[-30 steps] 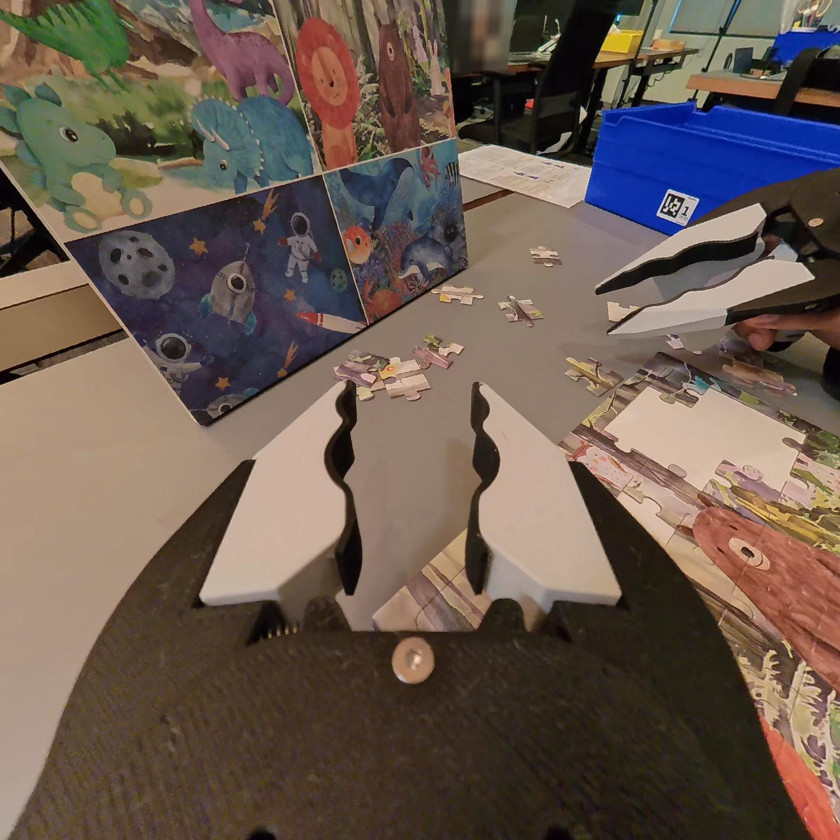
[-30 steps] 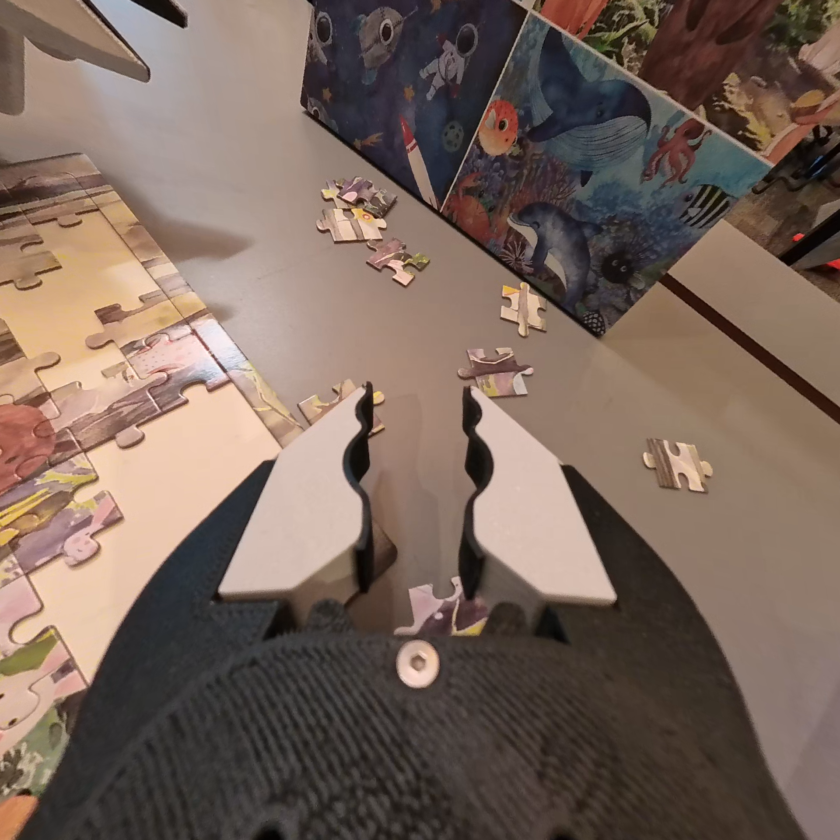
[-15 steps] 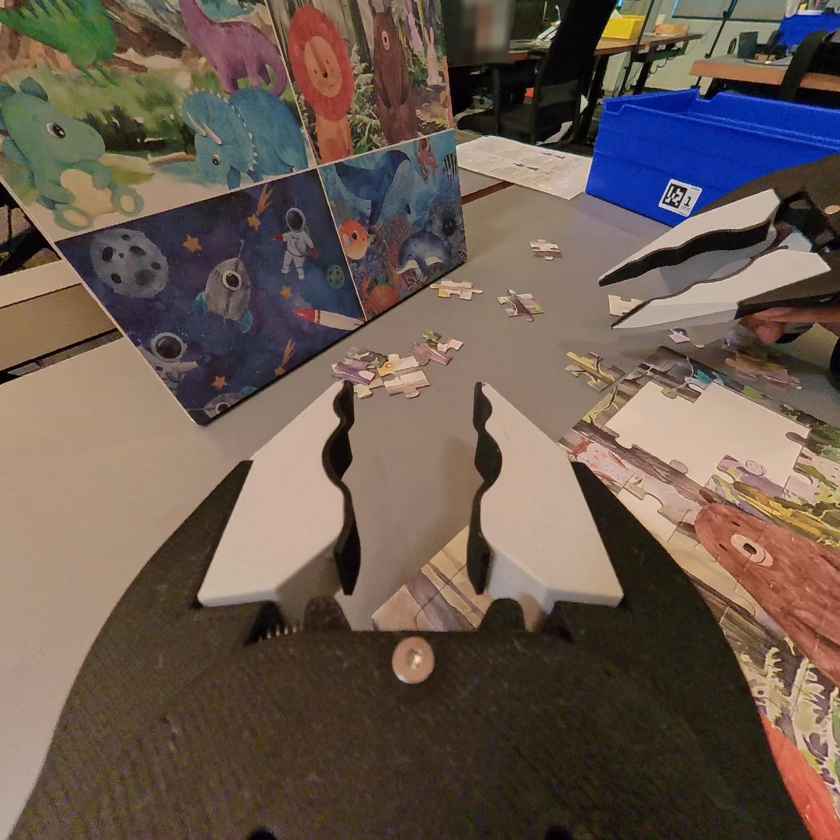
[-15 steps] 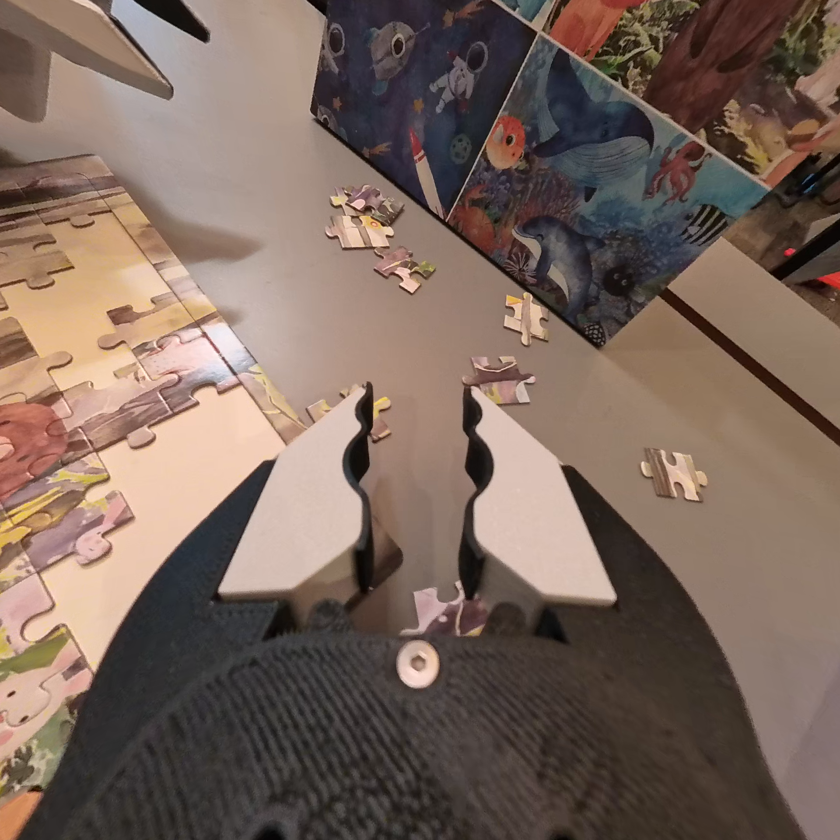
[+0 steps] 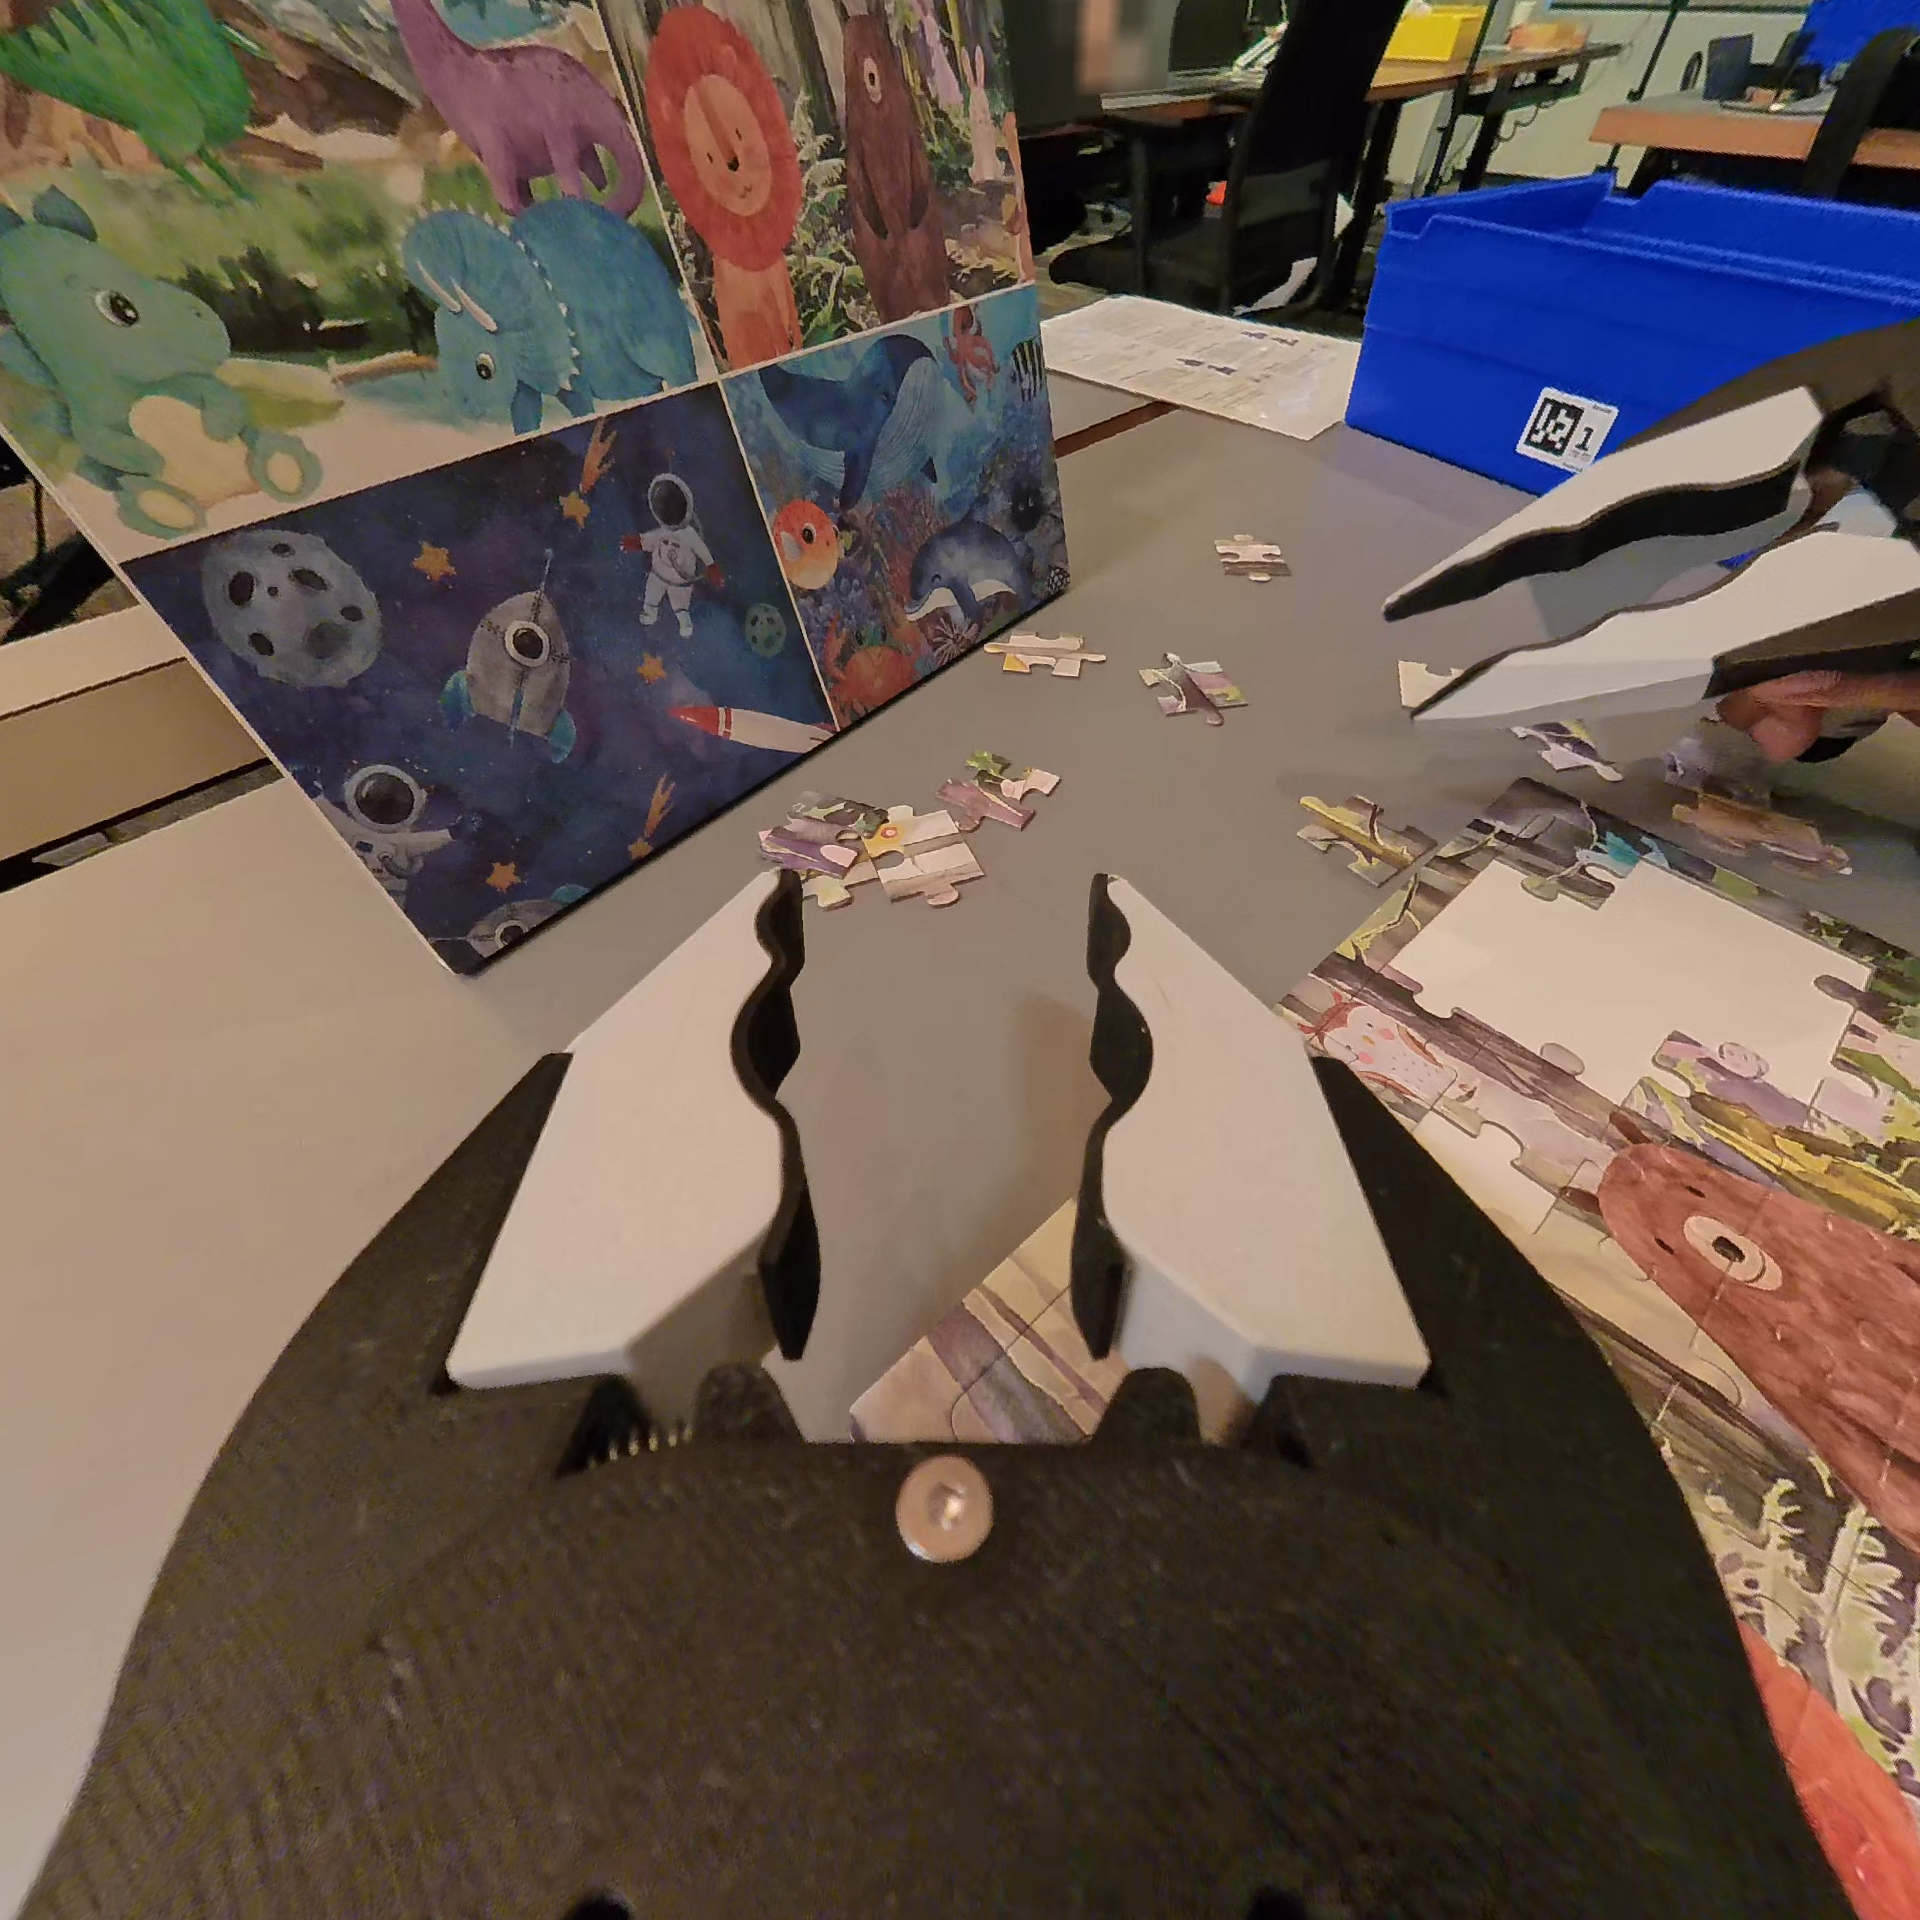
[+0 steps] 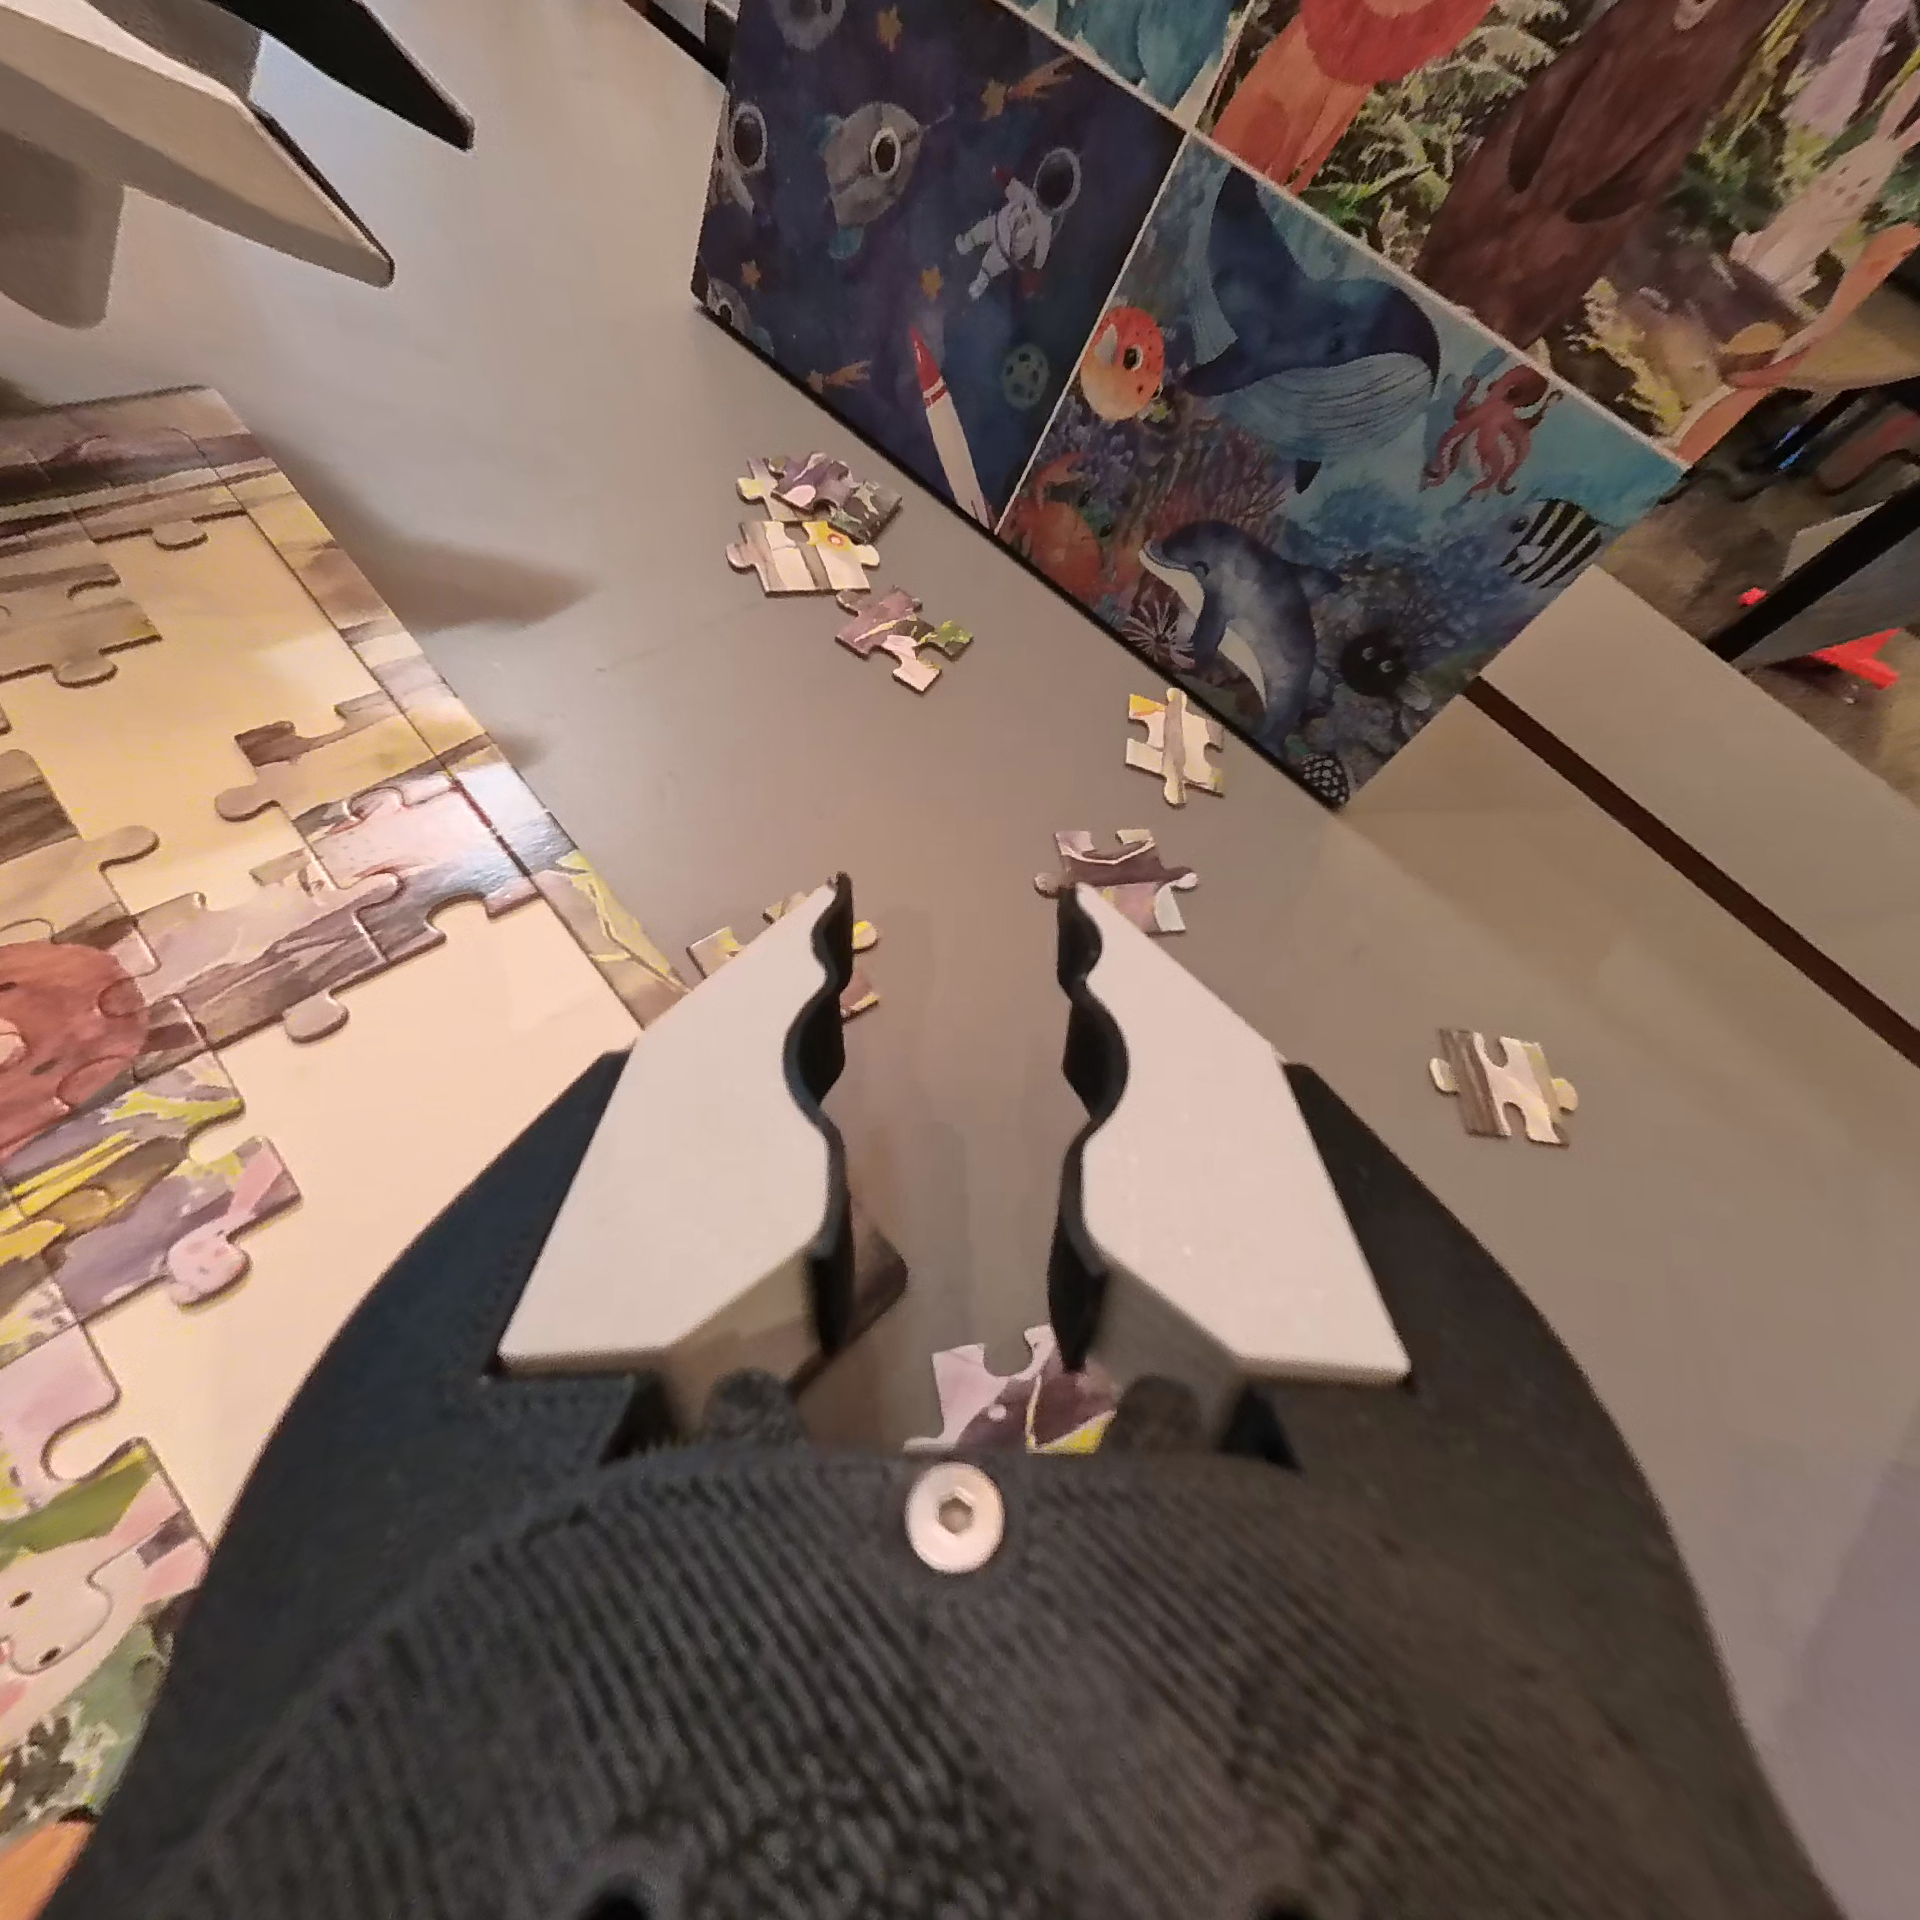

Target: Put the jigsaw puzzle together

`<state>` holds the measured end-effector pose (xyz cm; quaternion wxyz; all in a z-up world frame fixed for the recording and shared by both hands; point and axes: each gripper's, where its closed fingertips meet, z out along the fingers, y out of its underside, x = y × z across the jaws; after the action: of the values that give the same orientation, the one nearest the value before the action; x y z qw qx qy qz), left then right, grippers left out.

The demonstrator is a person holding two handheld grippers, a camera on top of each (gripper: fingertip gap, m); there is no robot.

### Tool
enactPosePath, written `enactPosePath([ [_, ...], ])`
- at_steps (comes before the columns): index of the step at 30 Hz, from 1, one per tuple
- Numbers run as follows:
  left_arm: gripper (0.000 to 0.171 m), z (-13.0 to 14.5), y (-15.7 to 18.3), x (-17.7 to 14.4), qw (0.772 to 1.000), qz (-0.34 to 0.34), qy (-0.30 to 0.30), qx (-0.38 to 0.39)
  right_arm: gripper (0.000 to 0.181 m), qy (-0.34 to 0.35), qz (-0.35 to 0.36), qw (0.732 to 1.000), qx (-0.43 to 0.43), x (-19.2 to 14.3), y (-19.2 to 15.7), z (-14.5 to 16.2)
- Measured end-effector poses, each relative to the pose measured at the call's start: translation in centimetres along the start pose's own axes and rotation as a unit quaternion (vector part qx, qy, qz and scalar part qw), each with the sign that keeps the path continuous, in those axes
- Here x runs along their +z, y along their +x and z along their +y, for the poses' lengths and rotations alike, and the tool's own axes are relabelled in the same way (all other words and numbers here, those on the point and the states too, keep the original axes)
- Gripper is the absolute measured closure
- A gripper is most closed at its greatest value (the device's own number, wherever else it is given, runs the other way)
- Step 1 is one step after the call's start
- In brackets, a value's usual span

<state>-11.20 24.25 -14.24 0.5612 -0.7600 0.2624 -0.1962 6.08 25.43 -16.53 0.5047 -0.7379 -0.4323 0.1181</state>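
Observation:
The partly built jigsaw puzzle (image 5: 1766,1299) lies on the grey table (image 5: 987,1091), with a brown bear picture and a bare white gap (image 5: 1621,966). It is at the left in the right wrist view (image 6: 312,914). Several loose pieces lie beyond it: a small cluster (image 5: 883,842) (image 6: 805,520) and singles (image 6: 1112,878) (image 6: 1174,743) (image 6: 1501,1086). My left gripper (image 5: 945,894) is open and empty above the puzzle's near corner. My right gripper (image 6: 951,894) is open and empty, above the table beside the puzzle's edge, with a piece (image 6: 997,1392) lying under it. It also shows in the left wrist view (image 5: 1403,665).
A picture box (image 5: 520,520) (image 6: 1247,312) with dinosaurs, space and sea scenes stands tilted behind the loose pieces. A blue bin (image 5: 1662,312) and a paper sheet (image 5: 1195,364) are at the far right. One finger of the left gripper (image 6: 208,135) shows at the top left. From either gripper's tips it is about 15 cm to the partly built jigsaw puzzle (image 5: 1766,1299).
My right gripper has risen slightly and edged forward toward the loose pieces. My left gripper has stayed almost still. Both stay open.

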Motion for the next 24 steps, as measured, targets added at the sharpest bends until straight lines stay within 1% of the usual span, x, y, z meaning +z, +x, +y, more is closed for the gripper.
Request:
enactPosePath([
  [11,0.118,-0.1,-0.1,-0.1,1.000,-0.004,0.005,-0.002,0.144,0.017,0.028,0.999,-0.010,-0.7,0.8,-0.8],
  [17,0.118,-0.9,-0.7,-0.9,0.999,-0.007,0.042,-0.020,0.145,0.033,0.056,0.998,0.001,-1.3,2.3,-0.9],
  [20,0.117,-1.4,-1.2,-1.6,0.997,-0.012,0.067,-0.033,0.145,0.042,0.066,0.997,0.018,-1.6,3.2,-0.6],
  [24,0.117,-1.5,-2.1,-2.6,0.995,-0.033,0.083,-0.034,0.145,0.048,0.072,0.995,0.049,-1.9,4.3,0.0],
])
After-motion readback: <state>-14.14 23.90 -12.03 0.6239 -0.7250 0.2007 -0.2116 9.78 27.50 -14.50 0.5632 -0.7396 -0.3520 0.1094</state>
